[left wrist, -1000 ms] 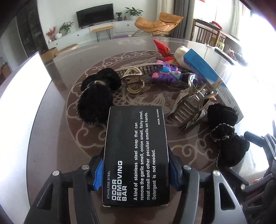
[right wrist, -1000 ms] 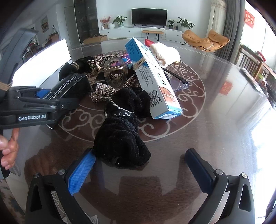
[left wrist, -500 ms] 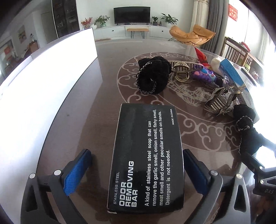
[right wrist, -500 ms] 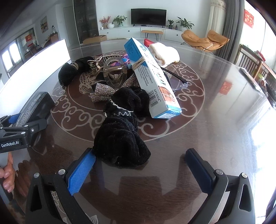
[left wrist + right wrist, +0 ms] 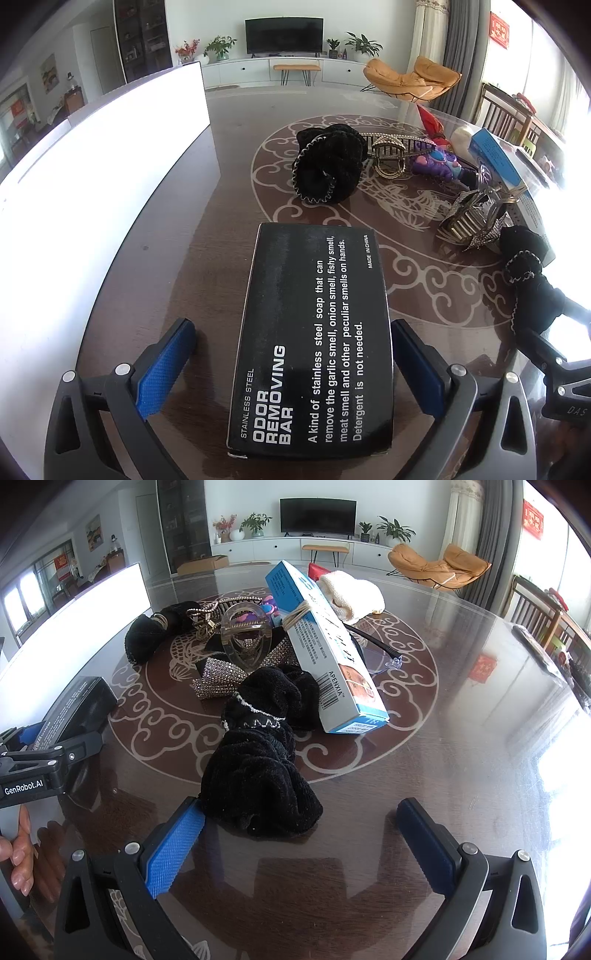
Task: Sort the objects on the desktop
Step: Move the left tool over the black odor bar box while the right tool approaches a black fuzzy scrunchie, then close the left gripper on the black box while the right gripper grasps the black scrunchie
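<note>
We see the flat black cardboard soap box [image 5: 310, 343] lying on the table between the released left gripper [image 5: 291, 369], long axis along its fingers; the right gripper [image 5: 301, 845] gapes empty.

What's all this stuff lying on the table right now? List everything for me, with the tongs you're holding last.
soap box: 1, black, near table edge, between left tongs.
velvet scrunchies: 3, black; one far left, two joined in front of right tongs.
blue carton: 1, blue-white, leaning on pile.
clear hair claw: 1, transparent, centre.
rhinestone bow: 1, silver, under claw.
gold clip: 1, beside far scrunchie.
purple toy: 1, mid-pile.
cream cloth: 1, behind carton.
glasses: 1, right of carton.
left tongs: open.
right tongs: open.
hand: 1, left edge.
</note>
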The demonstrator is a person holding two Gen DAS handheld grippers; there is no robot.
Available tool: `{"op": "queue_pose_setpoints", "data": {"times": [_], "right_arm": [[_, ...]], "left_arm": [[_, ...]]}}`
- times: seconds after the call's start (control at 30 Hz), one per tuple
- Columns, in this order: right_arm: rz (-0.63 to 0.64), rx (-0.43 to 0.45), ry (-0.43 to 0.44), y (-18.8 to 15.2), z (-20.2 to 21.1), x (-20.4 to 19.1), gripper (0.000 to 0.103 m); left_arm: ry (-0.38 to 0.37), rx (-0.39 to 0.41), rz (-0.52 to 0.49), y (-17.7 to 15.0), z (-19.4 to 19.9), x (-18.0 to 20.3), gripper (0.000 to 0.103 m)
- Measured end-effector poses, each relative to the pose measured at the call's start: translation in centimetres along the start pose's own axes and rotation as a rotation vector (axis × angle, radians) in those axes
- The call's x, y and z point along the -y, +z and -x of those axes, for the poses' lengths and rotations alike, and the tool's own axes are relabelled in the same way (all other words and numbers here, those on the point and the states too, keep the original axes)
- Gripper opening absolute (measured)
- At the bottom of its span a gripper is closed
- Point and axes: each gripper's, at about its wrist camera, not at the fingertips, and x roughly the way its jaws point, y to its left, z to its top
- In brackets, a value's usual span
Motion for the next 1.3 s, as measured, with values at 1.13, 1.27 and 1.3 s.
{"op": "queue_pose_setpoints", "data": {"times": [1.13,1.27,1.3], "right_arm": [[0.0,0.0,-0.002,-0.27,-0.03,-0.11,0.103],[-0.001,0.0,0.0,-0.26,-0.03,-0.12,0.103],[-0.001,0.0,-0.001,-0.3,-0.01,-0.17,0.103]], "left_arm": [[0.01,0.005,0.008,0.09,0.01,-0.12,0.103],[0.013,0.006,0.01,0.1,0.04,-0.21,0.103],[0.013,0.006,0.01,0.12,0.05,-0.23,0.103]]}}
